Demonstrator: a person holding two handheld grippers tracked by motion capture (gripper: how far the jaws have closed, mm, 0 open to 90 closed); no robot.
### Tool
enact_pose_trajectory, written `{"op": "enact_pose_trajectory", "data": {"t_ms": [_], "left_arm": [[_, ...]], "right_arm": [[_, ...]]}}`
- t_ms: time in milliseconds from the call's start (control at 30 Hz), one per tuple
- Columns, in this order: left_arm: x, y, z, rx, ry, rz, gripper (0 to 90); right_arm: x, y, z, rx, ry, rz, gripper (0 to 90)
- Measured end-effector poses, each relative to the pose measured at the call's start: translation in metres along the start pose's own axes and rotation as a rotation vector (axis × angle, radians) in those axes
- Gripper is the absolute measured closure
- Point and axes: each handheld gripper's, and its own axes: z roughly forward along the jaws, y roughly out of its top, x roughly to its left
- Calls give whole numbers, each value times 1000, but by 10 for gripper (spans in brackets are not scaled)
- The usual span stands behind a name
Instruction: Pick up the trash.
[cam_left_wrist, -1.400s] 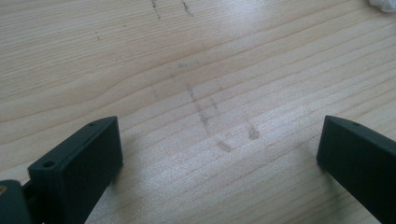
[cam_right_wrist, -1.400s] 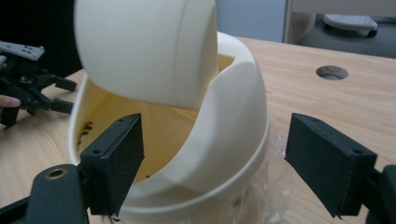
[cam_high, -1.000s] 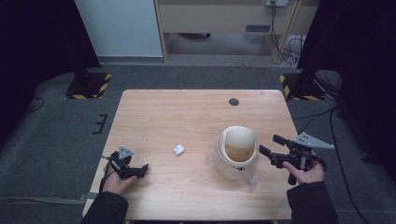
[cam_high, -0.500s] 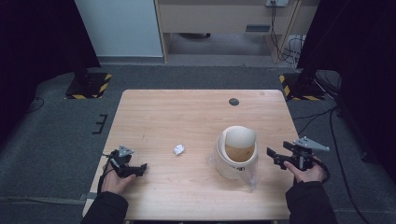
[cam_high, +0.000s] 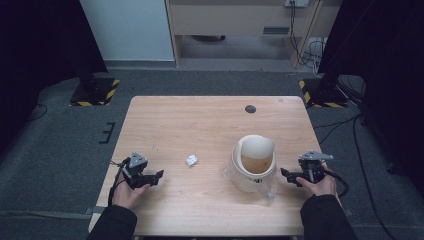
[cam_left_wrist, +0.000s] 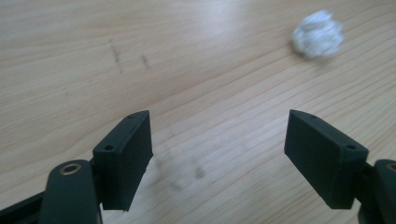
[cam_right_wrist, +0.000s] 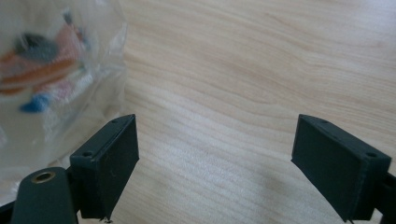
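Two hand-held grippers rest low over a wooden bench (cam_high: 200, 120), each with jaws spread apart and nothing between them. The left gripper (cam_high: 150, 177) sits at the lower left of the high view, held in the person's left hand (cam_high: 126, 192), its jaws pointing toward the frame's right; in the left gripper view bare wood grain runs between its two black jaws (cam_left_wrist: 217, 158), and a small white wad (cam_left_wrist: 318, 38) lies ahead at the upper right, clear of the jaws. From above, that wad (cam_high: 191, 160) lies on the bench up and to the right of the left gripper, between it and a cream tub (cam_high: 253, 162) at centre right. The right gripper (cam_high: 290, 176) is at the lower right of the high view, in the right hand (cam_high: 319, 185), jaws aimed toward the tub and just short of it, a grey plate on top. A clear plastic wrap (cam_high: 269, 190) hangs around the tub's lower right side. In the right gripper view the open jaws (cam_right_wrist: 215, 163) frame bare wood, while the blurred wrap (cam_right_wrist: 56, 84), showing orange, blue and dark patches, fills the upper left beside the left-hand jaw. A small dark disc (cam_high: 250, 108) is set in the bench near its far edge.
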Motion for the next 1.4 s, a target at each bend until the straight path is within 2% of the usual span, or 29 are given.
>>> {"op": "enact_pose_trajectory", "data": {"t_ms": [167,267,433,533,1000,1233,1400], "left_arm": [[-13,9,1,-46,-31,30,253],[-19,12,3,-66,-55,27,257],[-26,19,8,-84,-73,39,274],[-30,23,12,-85,-81,37,292],[-43,38,41,-67,-105,88,333],[-51,43,55,-45,-107,116,350],[-58,46,69,-12,-109,153,373]], "right_arm": [[0,-3,4,30,4,-12,140],[-1,-4,6,39,3,-23,130],[-1,-6,9,71,8,-32,127],[-2,-7,10,77,12,-43,127],[-3,-10,12,114,16,-69,121],[-3,-11,12,114,13,-72,113],[-3,-11,13,110,14,-73,106]]}}
